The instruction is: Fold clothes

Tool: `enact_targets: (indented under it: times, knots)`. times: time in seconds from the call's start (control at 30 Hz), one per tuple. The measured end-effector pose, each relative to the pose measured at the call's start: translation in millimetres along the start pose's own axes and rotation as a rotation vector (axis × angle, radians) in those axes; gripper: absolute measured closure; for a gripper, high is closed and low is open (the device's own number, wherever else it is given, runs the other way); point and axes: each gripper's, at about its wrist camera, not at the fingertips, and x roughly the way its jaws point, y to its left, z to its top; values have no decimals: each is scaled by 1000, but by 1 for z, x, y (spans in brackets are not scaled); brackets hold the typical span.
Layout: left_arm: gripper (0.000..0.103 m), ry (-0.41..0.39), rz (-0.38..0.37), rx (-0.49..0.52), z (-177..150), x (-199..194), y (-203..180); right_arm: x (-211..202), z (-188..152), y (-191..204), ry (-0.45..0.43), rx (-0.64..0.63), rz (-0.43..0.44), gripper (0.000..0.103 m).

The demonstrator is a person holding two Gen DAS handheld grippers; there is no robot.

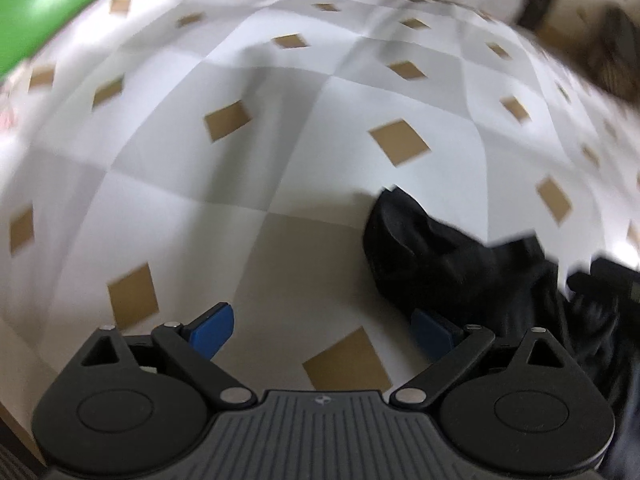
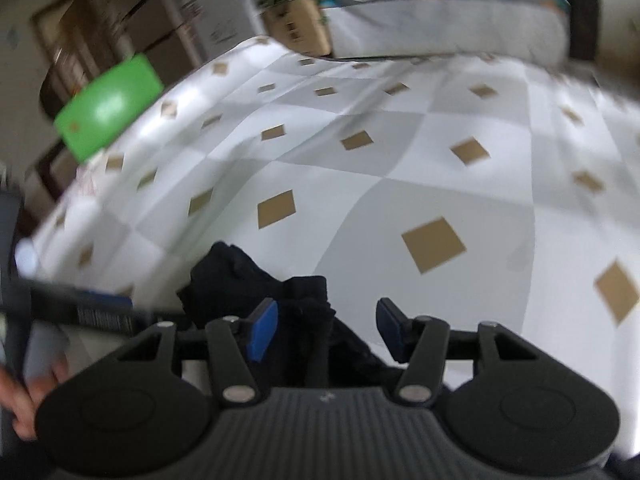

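Note:
A crumpled black garment [image 1: 440,256] lies on the checked tablecloth [image 1: 280,160], at the lower right of the left wrist view. My left gripper [image 1: 322,332] is open wide just left of it, with only tablecloth between its blue pads [image 1: 212,332]; the right pad sits at the garment's edge. In the right wrist view the black garment [image 2: 248,280] bunches up at the fingers, and a fold of it runs between them. My right gripper [image 2: 328,330] stands open around that fold, with bare cloth showing beside its right pad [image 2: 394,328].
A green object [image 2: 108,108] sits off the table's far left corner. Boxes and colourful clutter [image 2: 440,28] line the far edge. A person's hand [image 2: 24,400] and a blurred dark device [image 2: 80,312] are at the lower left of the right wrist view.

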Motion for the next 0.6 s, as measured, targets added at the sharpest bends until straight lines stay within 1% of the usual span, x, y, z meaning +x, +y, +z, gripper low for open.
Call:
enact_targets:
  times: [0.07, 0.17, 0.3, 0.4, 0.5, 0.6]
  knots:
    - [8, 17, -20, -62, 2, 3, 6, -1, 0, 12, -5, -100, -38, 50]
    - [8, 45, -49, -145, 3, 6, 14, 1, -4, 28, -3, -182, -48, 49]
    - [8, 37, -44, -206, 6, 1, 19, 9, -11, 46, 18, -284, -35, 49]
    - [8, 8, -40, -248, 9, -6, 26, 16, -19, 60, 27, -390, -65, 49]
    - [8, -5, -42, -295, 11, -12, 32, 24, -23, 70, 46, -455, -92, 49]
    - [8, 8, -35, -284, 13, -11, 33, 31, -25, 75, 45, -472, -105, 47]
